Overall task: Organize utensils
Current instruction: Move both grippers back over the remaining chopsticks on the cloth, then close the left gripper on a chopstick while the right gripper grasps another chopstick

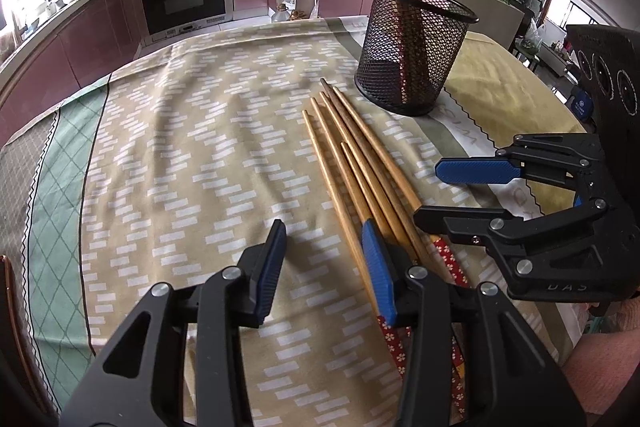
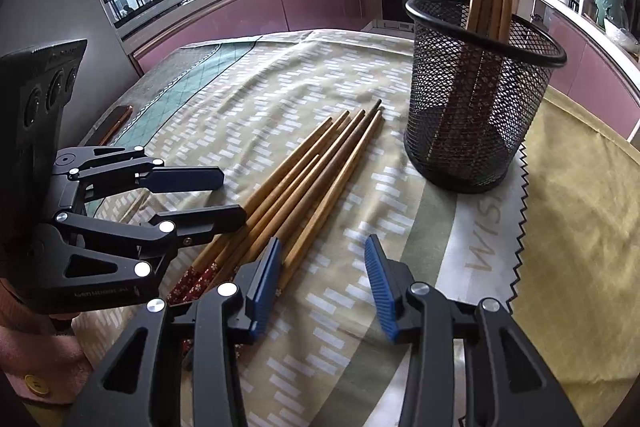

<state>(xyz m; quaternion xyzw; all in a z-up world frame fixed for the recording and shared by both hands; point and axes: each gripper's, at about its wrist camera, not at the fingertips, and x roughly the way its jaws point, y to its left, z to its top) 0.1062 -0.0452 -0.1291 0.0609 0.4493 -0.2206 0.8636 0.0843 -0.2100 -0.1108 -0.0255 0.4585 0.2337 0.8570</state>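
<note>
The chopsticks (image 1: 352, 163) point toward the basket (image 1: 412, 55), between my two open, empty grippers: left gripper (image 1: 326, 269), right gripper (image 2: 322, 287).

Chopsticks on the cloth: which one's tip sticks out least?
The short chopstick in the middle of the bunch. Its tip stops well behind the other tips, which all reach closer to the mesh cup.

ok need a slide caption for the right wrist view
Both open grippers, right and left, flank loose chopsticks beside a mesh holder.
</note>
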